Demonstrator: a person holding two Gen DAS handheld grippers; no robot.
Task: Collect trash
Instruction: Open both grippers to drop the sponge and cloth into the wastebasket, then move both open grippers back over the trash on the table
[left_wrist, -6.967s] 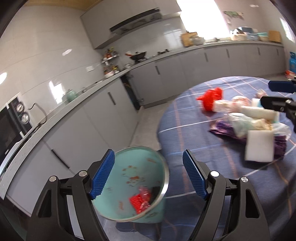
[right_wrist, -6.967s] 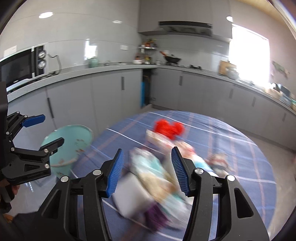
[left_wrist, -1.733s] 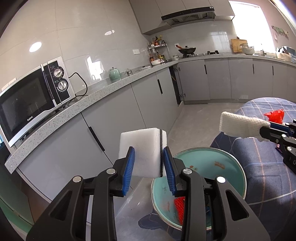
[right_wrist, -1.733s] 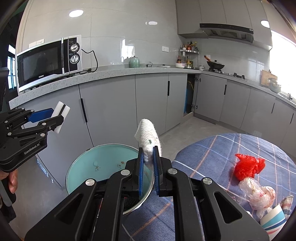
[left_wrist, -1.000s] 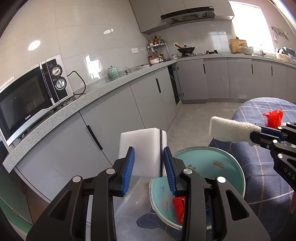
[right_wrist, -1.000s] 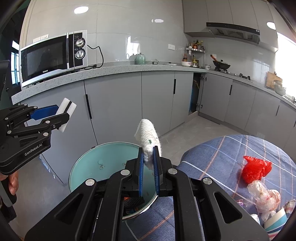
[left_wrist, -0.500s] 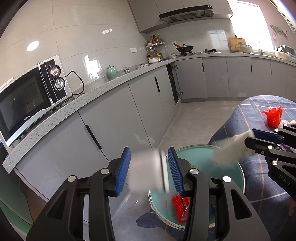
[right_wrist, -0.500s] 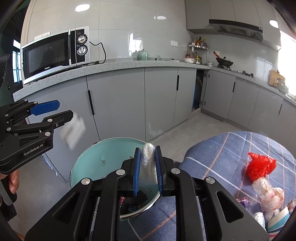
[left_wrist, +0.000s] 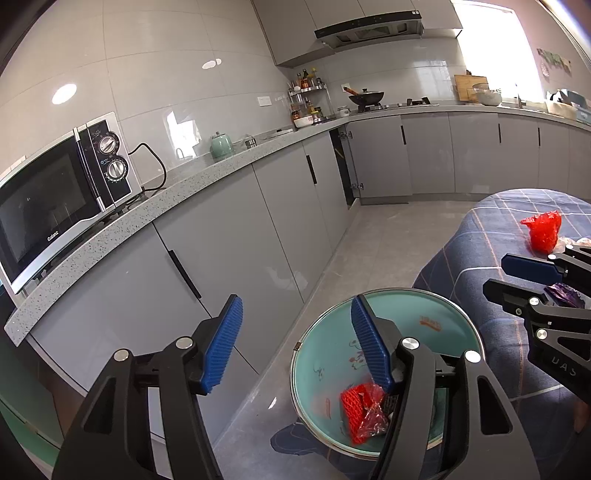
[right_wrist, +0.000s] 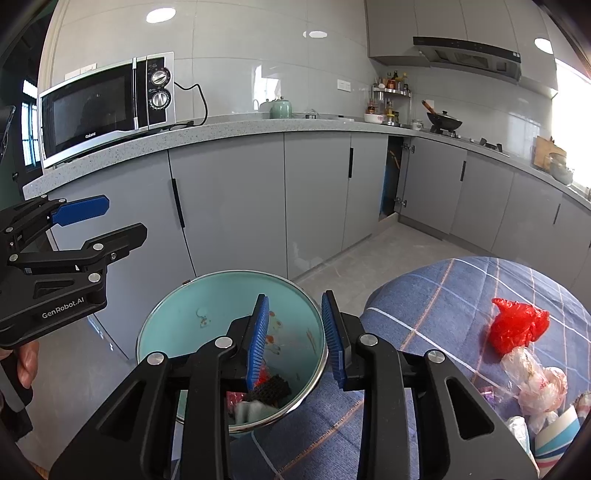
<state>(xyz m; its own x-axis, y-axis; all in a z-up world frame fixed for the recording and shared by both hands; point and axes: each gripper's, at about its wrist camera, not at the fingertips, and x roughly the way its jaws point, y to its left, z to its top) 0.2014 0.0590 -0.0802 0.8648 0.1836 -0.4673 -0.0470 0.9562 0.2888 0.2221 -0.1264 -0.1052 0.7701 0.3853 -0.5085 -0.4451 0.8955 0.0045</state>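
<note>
A teal trash bin (left_wrist: 399, 325) stands on the floor beside the table; it also shows in the right wrist view (right_wrist: 207, 314). Red netting trash (left_wrist: 360, 410) and a dark-sided sponge (right_wrist: 269, 393) lie inside it. My left gripper (left_wrist: 297, 339) is open and empty above the bin's left rim. My right gripper (right_wrist: 295, 339) is open and empty over the bin's right side. A red plastic bag (right_wrist: 517, 325), clear wrappers (right_wrist: 535, 380) and a striped paper cup (right_wrist: 557, 435) lie on the blue checked table (right_wrist: 424, 314).
Grey kitchen cabinets (right_wrist: 258, 206) run along the wall behind the bin. A microwave (right_wrist: 103, 107) and a green kettle (right_wrist: 280, 109) stand on the counter. One cabinet door (right_wrist: 391, 177) stands ajar. A purple wrapper (left_wrist: 565, 295) lies on the table.
Both grippers have opened. The white sponge left the left gripper and the white wad left the right gripper; both fell toward the bin.
</note>
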